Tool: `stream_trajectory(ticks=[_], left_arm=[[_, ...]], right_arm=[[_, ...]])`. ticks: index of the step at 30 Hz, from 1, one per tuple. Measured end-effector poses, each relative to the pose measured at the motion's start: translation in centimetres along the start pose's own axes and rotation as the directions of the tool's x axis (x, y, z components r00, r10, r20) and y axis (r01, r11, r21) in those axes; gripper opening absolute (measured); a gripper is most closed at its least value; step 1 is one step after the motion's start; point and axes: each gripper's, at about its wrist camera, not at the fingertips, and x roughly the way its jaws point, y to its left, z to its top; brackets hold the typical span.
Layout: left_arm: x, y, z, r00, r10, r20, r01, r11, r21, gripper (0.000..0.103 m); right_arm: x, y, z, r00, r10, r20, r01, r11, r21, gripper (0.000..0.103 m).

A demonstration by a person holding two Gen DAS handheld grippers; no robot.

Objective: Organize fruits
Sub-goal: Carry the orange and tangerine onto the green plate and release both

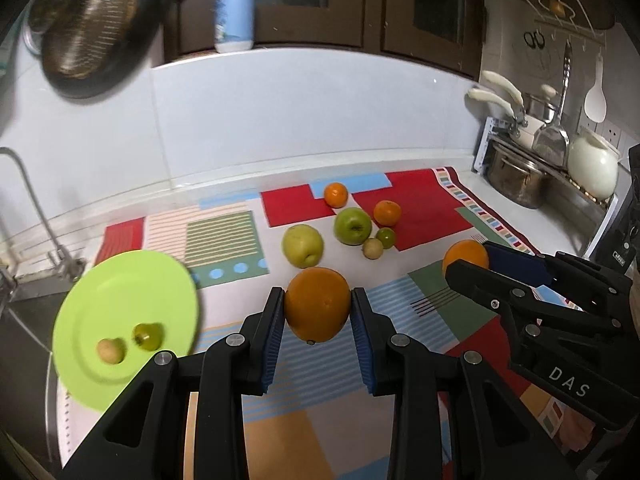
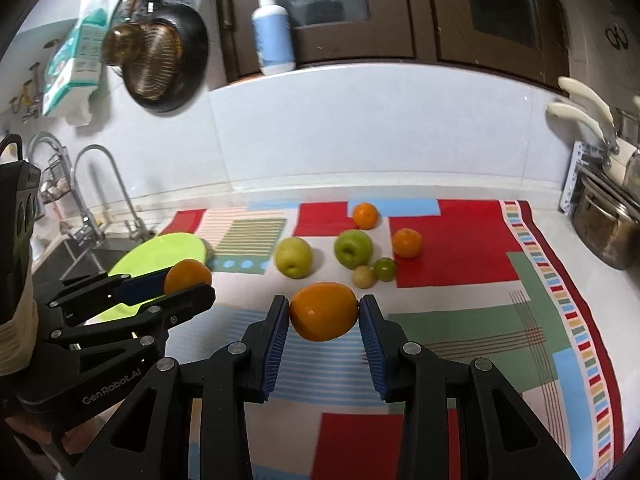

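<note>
Carry step: left tongs [image 1: 318, 312] and right tongs [image 2: 324, 314] each clamp an orange, both held clear above the bench cloth [image 2: 460, 320]; next, probably, lower them onto the green plate [image 1: 120, 292] beside its two small fruits.

The green plate [image 1: 120, 300] is motion-blurred; two small fruits [image 1: 130, 342] on it are perhaps limes.

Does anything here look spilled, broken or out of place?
Nothing spilled or damaged. The one oddity: the green plate juts past the counter edge beside the sink, holding two small fruits. Each claw, left and right, grips an orange.
</note>
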Motion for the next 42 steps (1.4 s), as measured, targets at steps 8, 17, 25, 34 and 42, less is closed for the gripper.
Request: stream_trajectory(ticks=[8, 17, 25, 34, 42], left_arm=[[-3.8, 2.7, -1.1, 0.998, 0.055, 0.038, -0.054, 0.998, -0.026, 0.033], [-6.7, 6.1, -1.9, 0.993, 0.1, 0.066, -0.097, 0.994, -0.048, 0.033], [-8.1, 10.4, -2.7, 0.986, 0.153, 0.066, -0.149, 0.986, -0.074, 0.033], [-7.4, 15.6, -3.4, 0.979, 0.199, 0.036, -0.194, 0.975, -0.105, 0.033], [-4.8, 19.2, -3.6, 0.975, 0.222, -0.011, -0.222, 0.969, -0.108, 0.033]], right_arm=[[-1.6, 3.7, 0.0, 0.998, 0.046, 0.033, -0.045, 0.998, -0.041, 0.037], [-2.1, 7.8, 0.4, 0.994, 0.09, 0.063, -0.085, 0.994, -0.073, 0.037], [-0.9, 12.1, 0.8, 0.989, 0.134, 0.07, -0.127, 0.987, -0.101, 0.037], [2.5, 16.8, 1.6, 0.982, 0.183, 0.044, -0.177, 0.977, -0.118, 0.037], [6.9, 19.6, 2.5, 0.979, 0.205, -0.009, -0.204, 0.97, -0.128, 0.037]])
